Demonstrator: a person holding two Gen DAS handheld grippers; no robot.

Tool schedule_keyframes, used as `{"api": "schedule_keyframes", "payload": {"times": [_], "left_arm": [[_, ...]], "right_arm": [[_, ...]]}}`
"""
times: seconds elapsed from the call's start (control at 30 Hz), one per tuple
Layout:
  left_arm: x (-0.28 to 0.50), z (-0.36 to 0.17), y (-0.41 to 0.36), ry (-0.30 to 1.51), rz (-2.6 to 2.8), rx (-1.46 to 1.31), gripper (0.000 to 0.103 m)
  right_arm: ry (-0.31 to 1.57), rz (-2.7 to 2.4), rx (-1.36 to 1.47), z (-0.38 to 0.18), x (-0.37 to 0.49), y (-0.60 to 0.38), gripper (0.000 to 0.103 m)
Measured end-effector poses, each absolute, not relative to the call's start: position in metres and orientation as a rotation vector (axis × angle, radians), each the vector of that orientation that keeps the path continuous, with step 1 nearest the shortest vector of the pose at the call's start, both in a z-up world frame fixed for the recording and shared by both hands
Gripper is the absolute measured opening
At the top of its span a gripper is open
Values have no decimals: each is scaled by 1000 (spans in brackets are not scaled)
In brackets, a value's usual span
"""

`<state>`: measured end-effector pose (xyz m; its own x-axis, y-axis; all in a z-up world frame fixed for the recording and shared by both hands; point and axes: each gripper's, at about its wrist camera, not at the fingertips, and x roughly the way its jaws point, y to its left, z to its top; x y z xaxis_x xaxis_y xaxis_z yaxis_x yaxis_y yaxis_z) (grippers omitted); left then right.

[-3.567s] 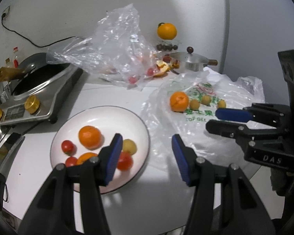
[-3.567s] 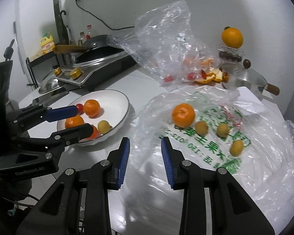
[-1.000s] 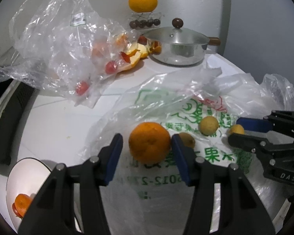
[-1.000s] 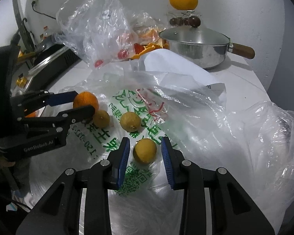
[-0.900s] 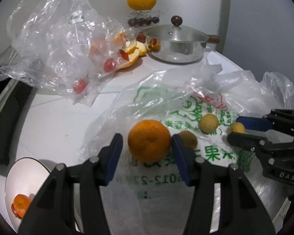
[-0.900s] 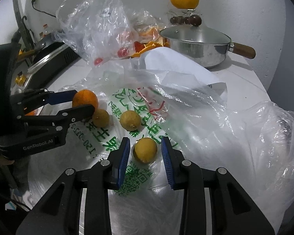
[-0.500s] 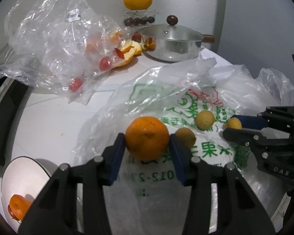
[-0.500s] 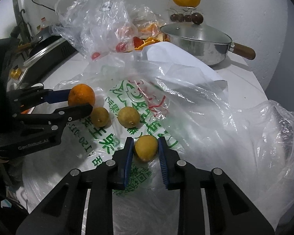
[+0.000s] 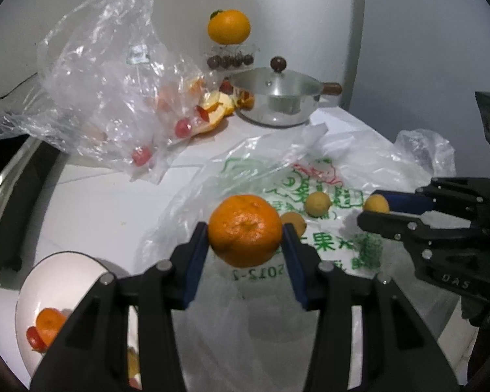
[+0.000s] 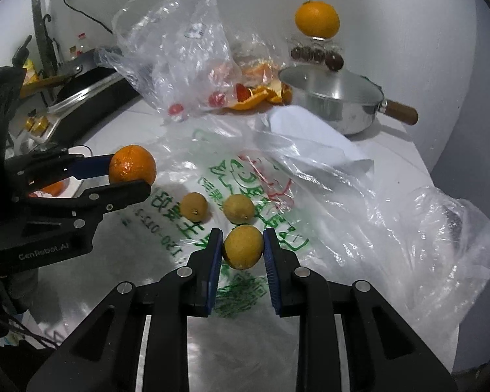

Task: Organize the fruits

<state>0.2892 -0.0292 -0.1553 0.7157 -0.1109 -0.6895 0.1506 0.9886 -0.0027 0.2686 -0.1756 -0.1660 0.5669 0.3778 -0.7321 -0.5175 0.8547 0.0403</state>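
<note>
My left gripper (image 9: pixel 245 240) is shut on an orange mandarin (image 9: pixel 245 230), held just above the printed plastic bag (image 9: pixel 326 245); the same mandarin (image 10: pixel 132 165) shows at the left of the right wrist view. My right gripper (image 10: pixel 241 250) is shut on a small yellow fruit (image 10: pixel 242 246), lifted off the bag (image 10: pixel 277 196). Two more small yellow fruits (image 10: pixel 195 206) (image 10: pixel 239 208) lie on the bag between the grippers. The white plate (image 9: pixel 68 271) with a mandarin and a small red fruit sits at the lower left of the left wrist view.
A crumpled clear bag (image 9: pixel 107 98) with red fruits and orange peel lies at the back left. A lidded steel pan (image 9: pixel 277 98) stands at the back, with an orange (image 9: pixel 228 26) on a clear box behind it. A cooker (image 10: pixel 81 91) sits at the far left.
Both grippers closed on their fruits and lifted them off the bag. The plate has come further into the left wrist view.
</note>
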Motion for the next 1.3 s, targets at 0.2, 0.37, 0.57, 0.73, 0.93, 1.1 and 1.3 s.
{"api": "schedule_keyframes", "payload": {"times": [0.2,0.37,0.57,0.73,0.93,1.1,1.3], "left_arm": [[270,-144,-22,732,-145,52,46],[254,-137,-13,712,-142,50,46],[239,-135,0,704,-127,44,46],[227,-134,12,698,-120,35,46],[214,-134,27,692,-101,28,46],[206,-136,40,695,-83,22,46],[197,-144,55,704,-53,9,46]], "right_arm": [[786,527,-187,-155,256,-171,27],[767,528,-187,-146,244,-165,27],[751,528,-193,-141,231,-156,27],[746,528,-195,-138,221,-146,27],[744,537,-208,-137,213,-132,27],[742,551,-221,-138,208,-120,27],[752,567,-231,-141,205,-108,27]]}}
